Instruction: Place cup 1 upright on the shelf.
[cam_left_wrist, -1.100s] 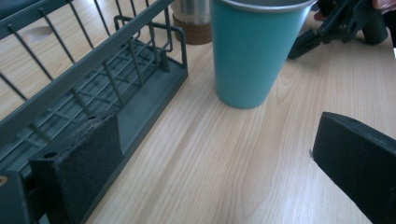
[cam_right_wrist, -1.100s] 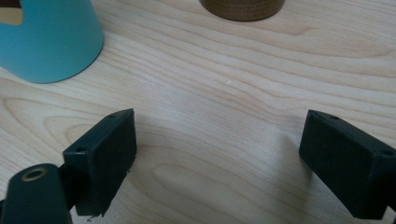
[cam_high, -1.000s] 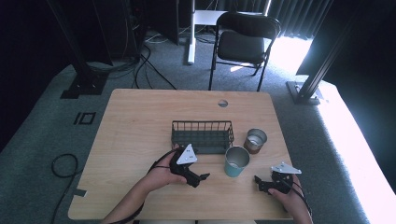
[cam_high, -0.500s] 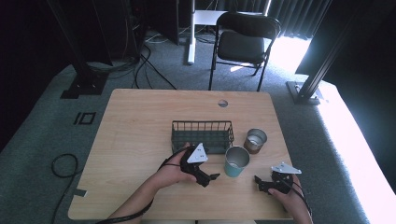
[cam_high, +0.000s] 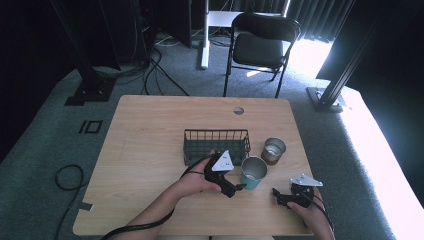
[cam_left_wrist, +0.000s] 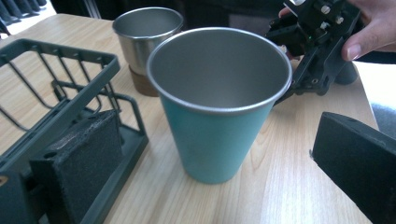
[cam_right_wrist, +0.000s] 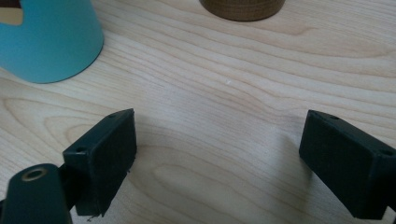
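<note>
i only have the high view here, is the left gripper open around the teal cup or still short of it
Observer: Open. In the left gripper view the left gripper has its jaws spread wide, with the teal cup standing between them, untouched.
Operator: anything inside the cup
Observer: No, its steel inside looks bare right down.
Operator: and the right gripper
Observer: The right gripper is open too, jaws low over bare table, with nothing between them.
</note>
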